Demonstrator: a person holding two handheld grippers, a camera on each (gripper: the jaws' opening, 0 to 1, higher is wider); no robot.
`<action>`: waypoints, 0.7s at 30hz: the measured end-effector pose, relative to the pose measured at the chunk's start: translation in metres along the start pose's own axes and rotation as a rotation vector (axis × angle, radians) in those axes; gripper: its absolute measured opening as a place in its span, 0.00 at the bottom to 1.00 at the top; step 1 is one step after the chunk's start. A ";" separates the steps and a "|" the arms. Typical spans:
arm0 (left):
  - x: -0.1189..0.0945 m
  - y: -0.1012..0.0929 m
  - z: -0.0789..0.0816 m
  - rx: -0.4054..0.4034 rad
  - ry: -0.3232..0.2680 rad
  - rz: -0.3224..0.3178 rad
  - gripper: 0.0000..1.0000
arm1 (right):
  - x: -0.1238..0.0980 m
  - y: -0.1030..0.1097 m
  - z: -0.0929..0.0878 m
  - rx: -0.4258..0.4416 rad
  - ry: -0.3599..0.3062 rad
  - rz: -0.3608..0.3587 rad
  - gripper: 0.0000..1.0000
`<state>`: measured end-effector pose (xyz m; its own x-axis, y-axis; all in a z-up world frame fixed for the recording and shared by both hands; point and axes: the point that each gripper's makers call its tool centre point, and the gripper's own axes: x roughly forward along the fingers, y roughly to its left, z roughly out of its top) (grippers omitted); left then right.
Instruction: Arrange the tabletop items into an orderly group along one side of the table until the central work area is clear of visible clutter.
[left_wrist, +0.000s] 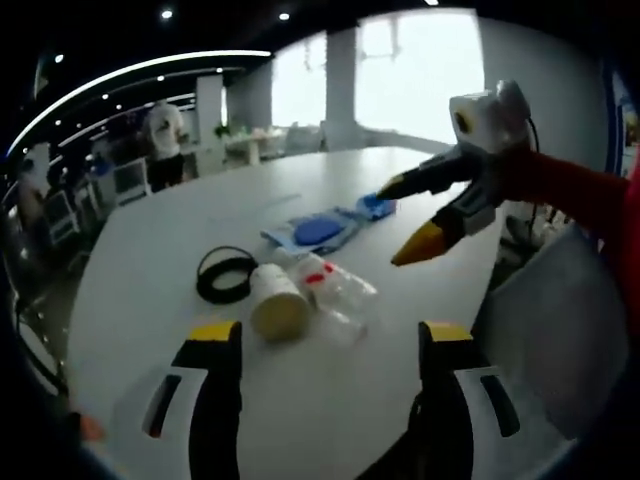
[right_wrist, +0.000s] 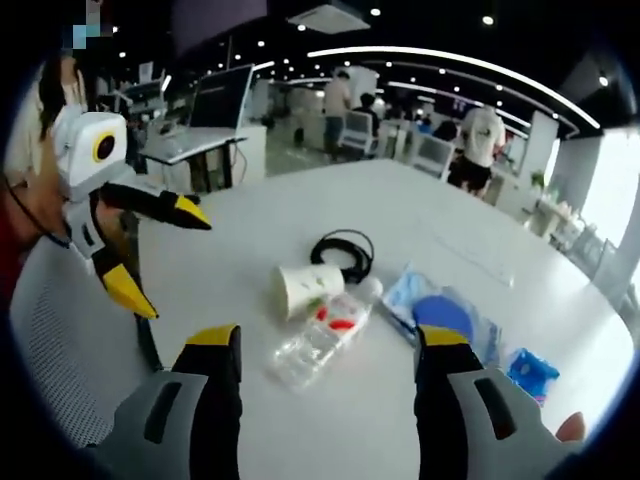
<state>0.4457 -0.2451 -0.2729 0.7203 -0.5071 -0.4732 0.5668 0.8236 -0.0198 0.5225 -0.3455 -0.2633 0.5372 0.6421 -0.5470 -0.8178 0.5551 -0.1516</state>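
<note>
Beside fallen cup (left_wrist: 277, 301): bottle (left_wrist: 338, 290), black cable (left_wrist: 225, 274)

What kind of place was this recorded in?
Probably an open-plan office: a large white table, desks with a monitor and chairs behind, strip ceiling lights, and people standing around.

Open-plan office: desks (right_wrist: 195, 145), monitor (right_wrist: 222, 95), chairs (right_wrist: 432, 152), strip lighting (right_wrist: 450, 62)
</note>
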 end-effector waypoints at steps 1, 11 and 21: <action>0.000 0.000 0.000 -0.001 -0.002 0.000 0.70 | 0.003 -0.002 0.002 -0.002 0.001 0.000 0.70; -0.005 0.012 0.008 -0.075 -0.041 0.011 0.68 | 0.039 -0.018 0.023 -0.028 0.015 0.026 0.69; 0.002 0.071 0.021 -0.080 -0.036 0.081 0.64 | 0.077 -0.029 0.039 -0.038 0.037 0.058 0.67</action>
<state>0.4961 -0.1930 -0.2571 0.7773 -0.4456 -0.4441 0.4733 0.8793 -0.0540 0.5957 -0.2918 -0.2692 0.4812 0.6520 -0.5860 -0.8549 0.4969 -0.1491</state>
